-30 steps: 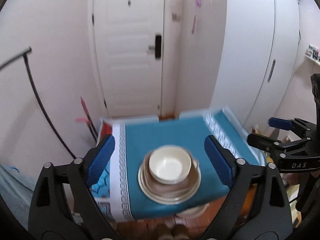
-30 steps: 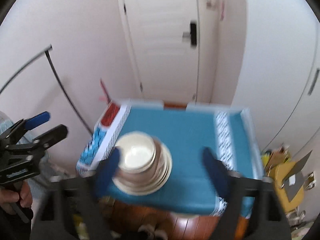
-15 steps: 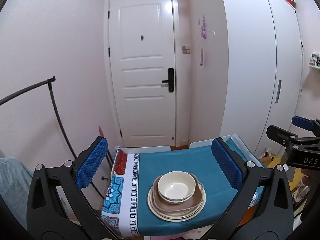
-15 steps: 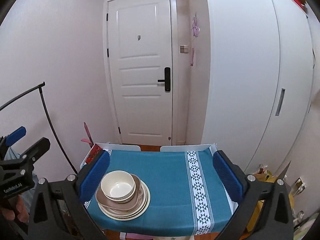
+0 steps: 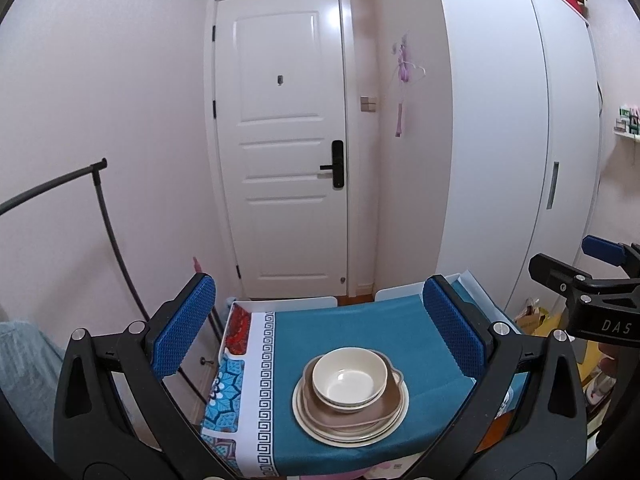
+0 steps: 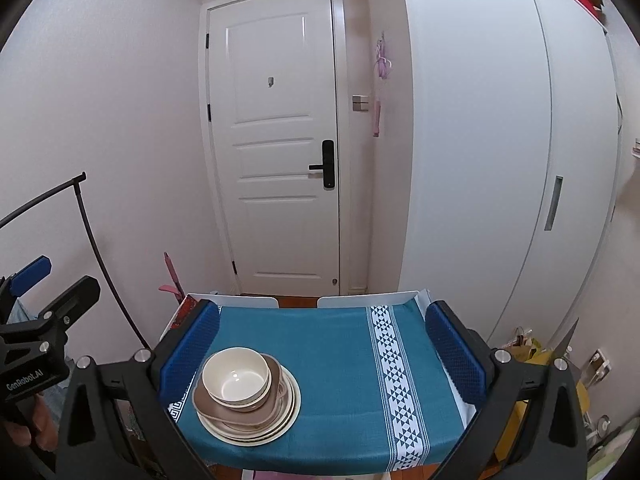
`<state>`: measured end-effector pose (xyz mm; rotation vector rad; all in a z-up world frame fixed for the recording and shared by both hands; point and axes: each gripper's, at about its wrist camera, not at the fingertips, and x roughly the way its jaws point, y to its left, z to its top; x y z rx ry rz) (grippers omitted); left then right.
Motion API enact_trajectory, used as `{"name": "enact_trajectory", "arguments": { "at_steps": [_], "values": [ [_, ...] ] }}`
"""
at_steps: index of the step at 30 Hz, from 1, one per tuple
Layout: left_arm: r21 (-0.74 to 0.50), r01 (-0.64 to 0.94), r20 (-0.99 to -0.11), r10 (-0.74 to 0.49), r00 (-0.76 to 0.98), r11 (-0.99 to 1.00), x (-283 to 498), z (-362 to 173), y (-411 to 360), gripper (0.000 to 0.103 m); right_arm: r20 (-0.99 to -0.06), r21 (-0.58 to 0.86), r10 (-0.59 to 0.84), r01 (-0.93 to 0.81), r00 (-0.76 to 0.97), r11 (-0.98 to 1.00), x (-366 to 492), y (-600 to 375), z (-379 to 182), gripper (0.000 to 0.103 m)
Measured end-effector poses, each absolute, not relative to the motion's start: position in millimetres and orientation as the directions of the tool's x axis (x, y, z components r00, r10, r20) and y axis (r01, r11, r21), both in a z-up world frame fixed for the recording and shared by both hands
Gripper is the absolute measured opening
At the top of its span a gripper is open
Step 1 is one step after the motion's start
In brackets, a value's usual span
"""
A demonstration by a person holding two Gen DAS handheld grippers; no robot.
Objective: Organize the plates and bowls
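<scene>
Both your tongs gape wide and empty: left gripper [image 5: 318,328], right gripper [image 6: 320,340], both held above and short of the table [image 6: 340,344]. Beyond them, the cream bowl [image 6: 236,378] sits nested on the brown dish [image 6: 240,404] atop stacked plates [image 6: 280,420], left-front on the cloth. Judgement: stacking looks complete; little remains.

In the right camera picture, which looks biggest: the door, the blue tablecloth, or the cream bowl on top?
1. Door: looks largest, though farthest away.
2. Blue tablecloth.
3. Cream bowl: smallest, sitting on the plate stack.
</scene>
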<state>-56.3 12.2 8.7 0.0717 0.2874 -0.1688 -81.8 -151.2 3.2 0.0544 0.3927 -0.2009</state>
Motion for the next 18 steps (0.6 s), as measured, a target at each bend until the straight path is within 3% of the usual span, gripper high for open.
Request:
{"name": "enact_trajectory", "arguments": {
  "at_steps": [18],
  "values": [
    [0.046, 0.176, -0.290, -0.156, 0.944, 0.983, -51.1, 8.4, 14.3, 0.103, -0.405, 0.021, -0.189, 0.216, 0.895, 0.976, -75.6, -154.5, 2.6, 0.102]
  ]
}}
